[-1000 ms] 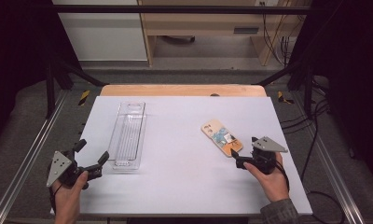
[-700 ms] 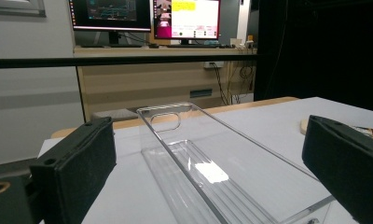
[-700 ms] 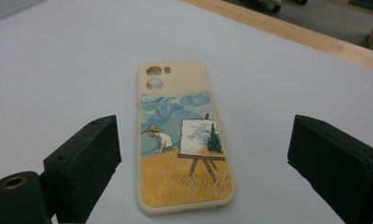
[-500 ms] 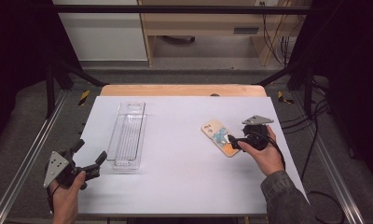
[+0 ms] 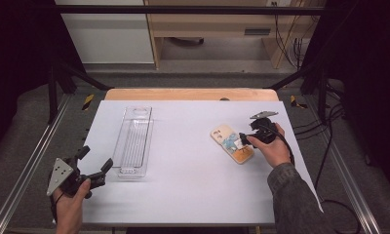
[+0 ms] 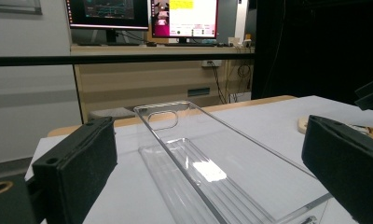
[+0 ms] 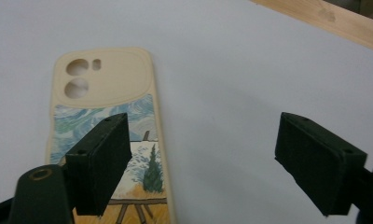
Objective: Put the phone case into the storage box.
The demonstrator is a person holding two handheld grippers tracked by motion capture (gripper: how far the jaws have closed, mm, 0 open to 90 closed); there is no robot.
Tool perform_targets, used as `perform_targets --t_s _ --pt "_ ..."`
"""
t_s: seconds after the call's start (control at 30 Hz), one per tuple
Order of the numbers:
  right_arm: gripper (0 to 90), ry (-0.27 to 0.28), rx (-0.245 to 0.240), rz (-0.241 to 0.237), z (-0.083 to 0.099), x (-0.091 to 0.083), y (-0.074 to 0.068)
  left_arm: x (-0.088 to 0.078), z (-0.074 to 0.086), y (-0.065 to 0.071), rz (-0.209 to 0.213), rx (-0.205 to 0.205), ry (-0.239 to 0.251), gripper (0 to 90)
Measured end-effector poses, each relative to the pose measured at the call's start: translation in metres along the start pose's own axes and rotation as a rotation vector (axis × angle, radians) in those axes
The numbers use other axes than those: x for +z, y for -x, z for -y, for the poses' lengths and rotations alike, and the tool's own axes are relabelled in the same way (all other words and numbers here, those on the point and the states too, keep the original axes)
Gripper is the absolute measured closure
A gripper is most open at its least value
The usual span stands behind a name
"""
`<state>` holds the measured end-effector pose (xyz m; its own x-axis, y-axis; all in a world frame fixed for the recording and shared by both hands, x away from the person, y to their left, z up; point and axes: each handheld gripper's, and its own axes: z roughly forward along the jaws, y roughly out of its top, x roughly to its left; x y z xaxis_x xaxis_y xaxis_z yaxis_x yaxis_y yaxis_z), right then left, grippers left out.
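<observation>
White tabletop (image 5: 193,190): the right gripper (image 5: 243,140), jaws apart and just closing, hovers over the phone case (image 5: 231,143) lying flat; next, straddle its edge. Left gripper (image 5: 93,163) waits open by the clear tray (image 5: 133,142).

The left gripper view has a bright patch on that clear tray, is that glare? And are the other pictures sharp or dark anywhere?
Yes: in the left gripper view a white glare spot sits on the clear tray floor, and the near jaws look soft. The right gripper view is evenly lit, the phone case print sharp. The high view is bright on the table, nearly black at both sides.
</observation>
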<state>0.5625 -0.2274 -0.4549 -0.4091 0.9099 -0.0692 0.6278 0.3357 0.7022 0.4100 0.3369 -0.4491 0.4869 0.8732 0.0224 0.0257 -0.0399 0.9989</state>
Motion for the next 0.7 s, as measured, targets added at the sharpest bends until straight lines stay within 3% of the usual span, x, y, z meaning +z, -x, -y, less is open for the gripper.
perform_targets --t_s 0.17,0.37,0.53,0.7 --pt "30.3 -0.013 0.018 0.009 0.001 0.01 0.006 0.0 0.001 0.001 0.003 -0.003 -0.002 3.1" --pt "52.2 -0.009 -0.015 0.031 0.003 0.016 0.005 0.001 0.001 0.001 0.004 -0.002 -0.002 3.2" --pt "71.6 0.024 -0.048 0.013 0.003 0.019 0.002 0.001 0.0 0.003 0.017 0.004 0.001 3.3" --pt "85.2 0.022 -0.047 -0.016 0.004 0.028 0.001 0.001 0.001 0.002 0.014 0.001 -0.002 3.4"
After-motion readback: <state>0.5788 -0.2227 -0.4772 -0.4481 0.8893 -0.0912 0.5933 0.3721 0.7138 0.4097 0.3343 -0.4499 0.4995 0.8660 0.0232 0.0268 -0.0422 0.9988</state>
